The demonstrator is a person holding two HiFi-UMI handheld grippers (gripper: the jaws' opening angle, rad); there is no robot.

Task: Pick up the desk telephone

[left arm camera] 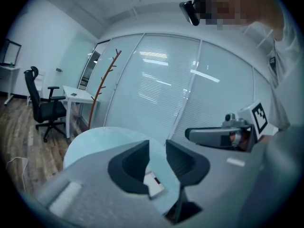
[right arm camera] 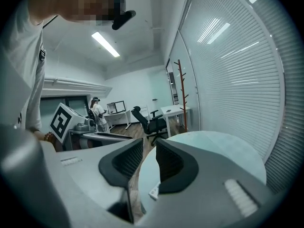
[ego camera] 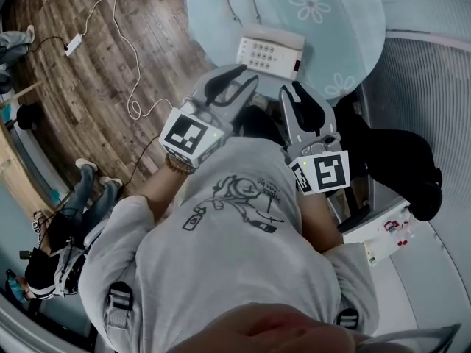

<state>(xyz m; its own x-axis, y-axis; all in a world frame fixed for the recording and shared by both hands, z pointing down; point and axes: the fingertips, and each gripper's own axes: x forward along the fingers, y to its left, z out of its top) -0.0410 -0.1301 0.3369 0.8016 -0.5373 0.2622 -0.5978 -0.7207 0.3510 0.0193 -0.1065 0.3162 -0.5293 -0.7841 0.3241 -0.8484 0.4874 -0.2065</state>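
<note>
The desk telephone [ego camera: 270,52] sits flat on the round blue tabletop [ego camera: 346,20], close to the edge nearest the person. Its handset lies on top and a grey cord [ego camera: 241,2] loops out behind it.

Both claws hang in the air just short of the telephone and touch nothing. The left claw [ego camera: 246,74] has its jaws only a little apart, and nothing is between them. The right claw [ego camera: 291,88] is the same: a thin gap, and empty. In the left gripper view a small white bit shows far off through the gap. It is probably a corner of the telephone, but the view is too poor to be sure.

What could go wrong? The gaps look much too thin for the wide telephone. If a claw goes in like this, it may bump the telephone and push it across the tabletop. If the two claws squeeze the sides unevenly, the telephone may tip, and the handset could slide off. The cord could also pull tight and tug the telephone back when it is lifted.
</note>
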